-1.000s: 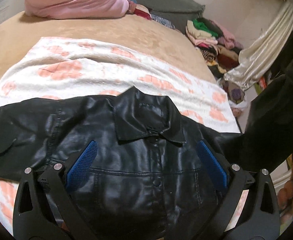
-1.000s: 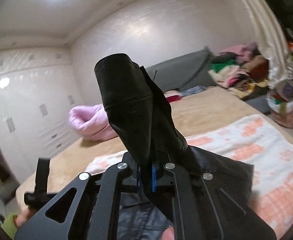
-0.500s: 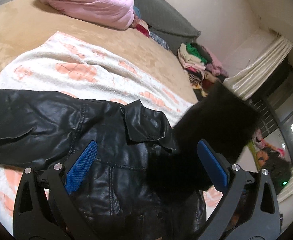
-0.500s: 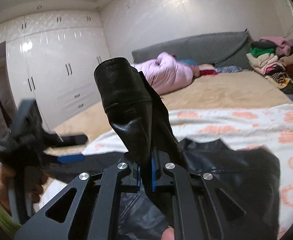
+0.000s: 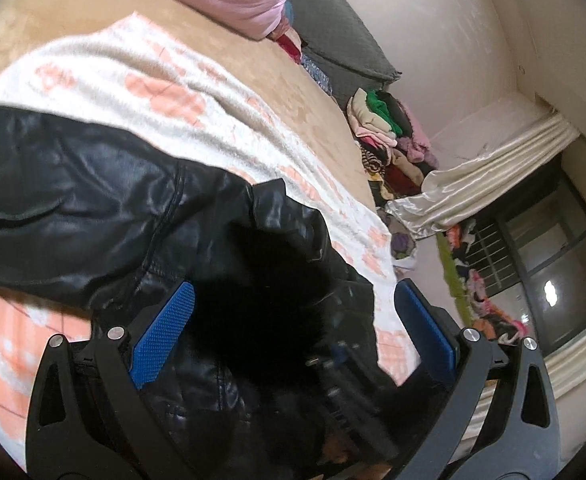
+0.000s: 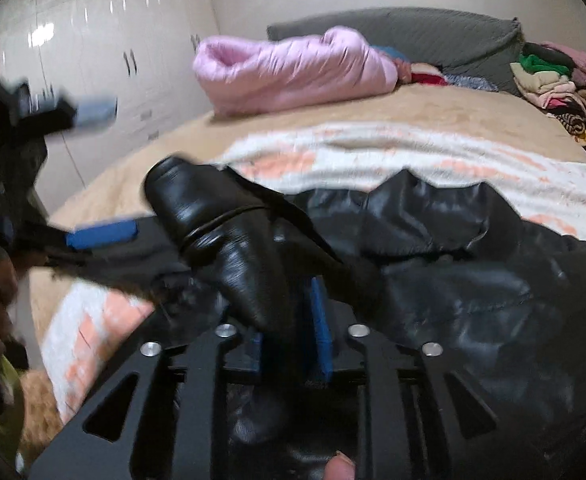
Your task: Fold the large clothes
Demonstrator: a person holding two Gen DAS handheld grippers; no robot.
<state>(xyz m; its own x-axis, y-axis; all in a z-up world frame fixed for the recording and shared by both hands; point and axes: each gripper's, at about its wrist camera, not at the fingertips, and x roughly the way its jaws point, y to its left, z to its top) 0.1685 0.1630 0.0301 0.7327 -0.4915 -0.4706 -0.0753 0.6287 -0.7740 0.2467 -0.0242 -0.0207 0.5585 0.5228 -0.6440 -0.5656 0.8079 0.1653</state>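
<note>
Right wrist view, pink duvet [image 6: 293,72] behind black jacket [image 6: 473,272], clothes pile [image 6: 553,76] beside

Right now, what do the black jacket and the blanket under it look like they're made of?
Black jacket: looks like leather or faux leather, which one I cannot tell. It has a glossy finish with bright highlights and stiff creases.
Blanket: looks like soft fleece or plush, matte and fuzzy, white with peach blotches.

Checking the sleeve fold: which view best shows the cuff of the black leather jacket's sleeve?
The right wrist view: the cuff stands clear above the right gripper, sleeve between its jaws. The left wrist view shows only a dark blur there.
</note>
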